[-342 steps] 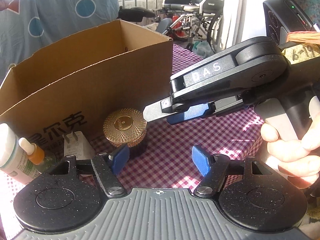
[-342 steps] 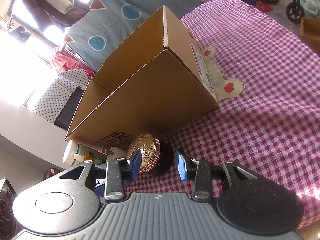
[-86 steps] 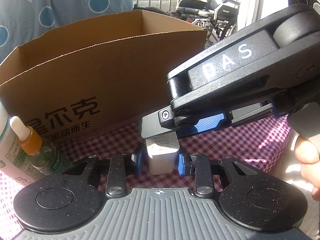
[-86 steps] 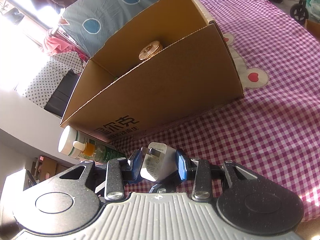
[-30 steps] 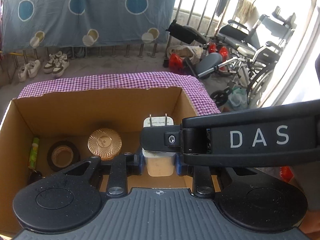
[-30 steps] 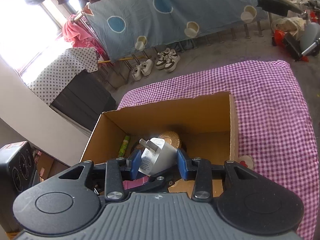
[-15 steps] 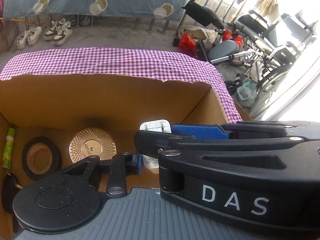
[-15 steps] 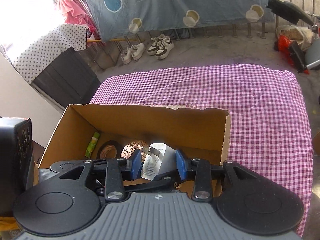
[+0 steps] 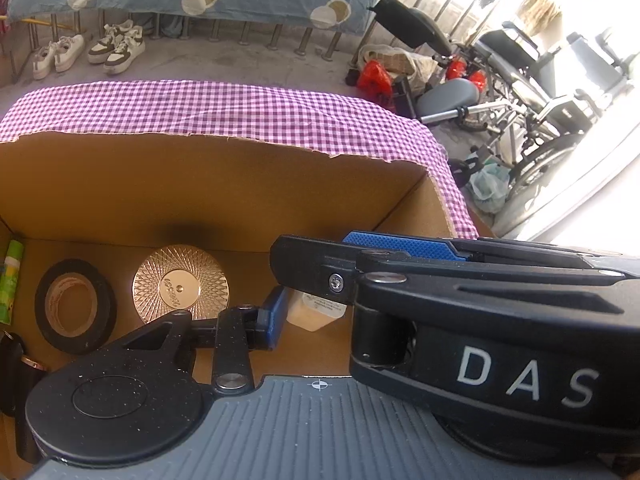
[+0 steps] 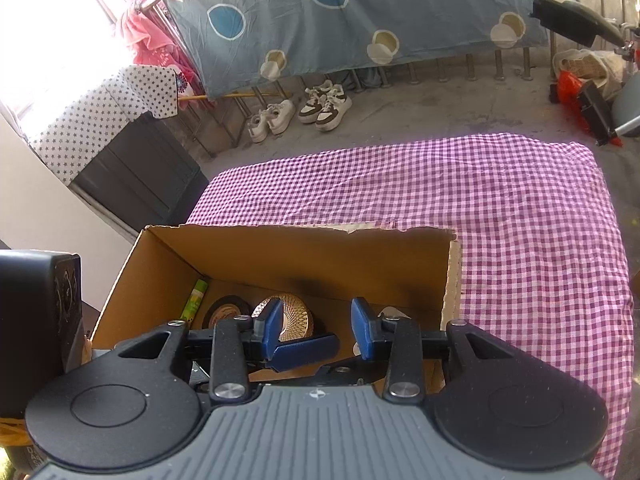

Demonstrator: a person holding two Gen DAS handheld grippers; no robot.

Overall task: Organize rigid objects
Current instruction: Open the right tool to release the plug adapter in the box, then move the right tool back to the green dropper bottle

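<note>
step: dropping the white charger (image 9: 316,312) into the cardboard box (image 9: 240,184); I judge the drop about done, next is the pull-out
charger place: on the box floor, at 3 o'clock of the gold lid (image 9: 180,284), toward the box's right wall; only a white sliver shows in the right wrist view, behind my right-hand pad
right gripper (image 10: 316,316): fingers spread wide, nothing between the pads, hovering over the box mouth
left gripper (image 9: 318,318): one blue pad (image 9: 274,316) sits right against the charger's 9 o'clock side; the other pad is hidden under the right gripper's body, so I can't tell if it pinches or is spread
crossing: right gripper lies over the left, coming in from 3 o'clock in the left wrist view, bodies very close
box contents: tape roll (image 9: 74,308) at 9 o'clock of the lid, just beside it; green tube (image 9: 10,276) along the 9 o'clock wall; dark item at the lower left edge, can't identify
how to do it well: I'd lift the right gripper straight up first, keeping it spread so no pad snags the charger's top edge
then: spread the left pads fully if they aren't already, back out toward 6 o'clock and up, not sideways into the lid
watch: the 3 o'clock box wall is close to the right-hand pad, a sideways swing could drag the box on the checked cloth (image 10: 520,220)
risk: the charger looks tilted, could tip onto the lid if nudged; low harm, all items rigid
check after: charger lying free on the floor, nothing touching it
</note>
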